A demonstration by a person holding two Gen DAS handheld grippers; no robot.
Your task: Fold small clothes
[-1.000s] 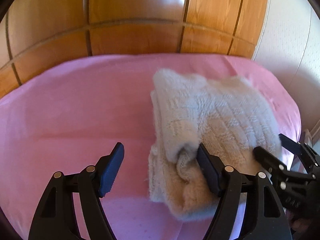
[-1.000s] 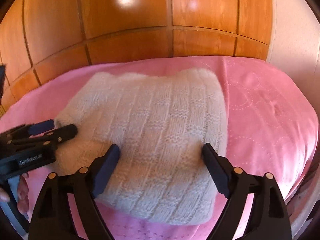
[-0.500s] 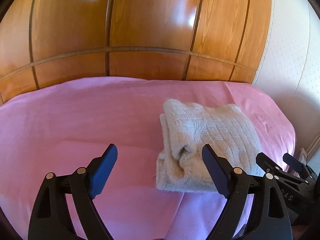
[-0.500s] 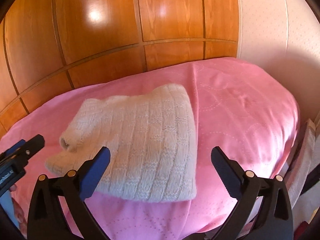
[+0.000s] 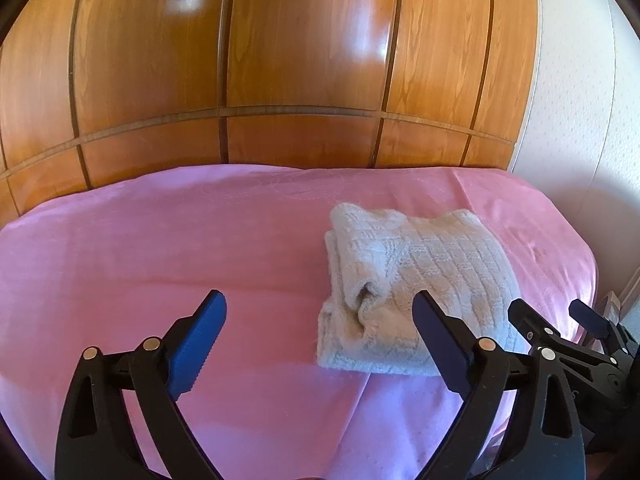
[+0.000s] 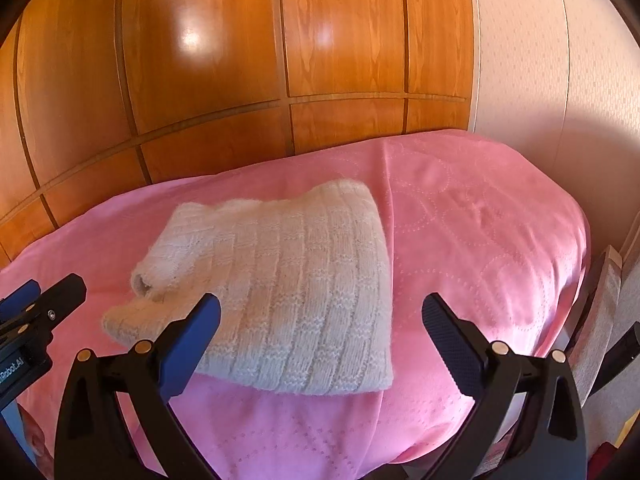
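1. The left gripper (image 5: 320, 320) was found above the pink bedspread (image 5: 160, 248), jaws just opened wide, nothing between them.
2. The folded white knit sweater (image 6: 288, 288) was noted lying flat on the bedspread, ungripped.
3. The right gripper (image 6: 320, 316) was recorded likewise spread wide and empty, the sweater's near edge below it.

Sweater (image 5: 420, 292): near right corner hidden behind finger (image 5: 440, 344), left view. Label (image 6: 12, 370), right view: cut off at left edge.
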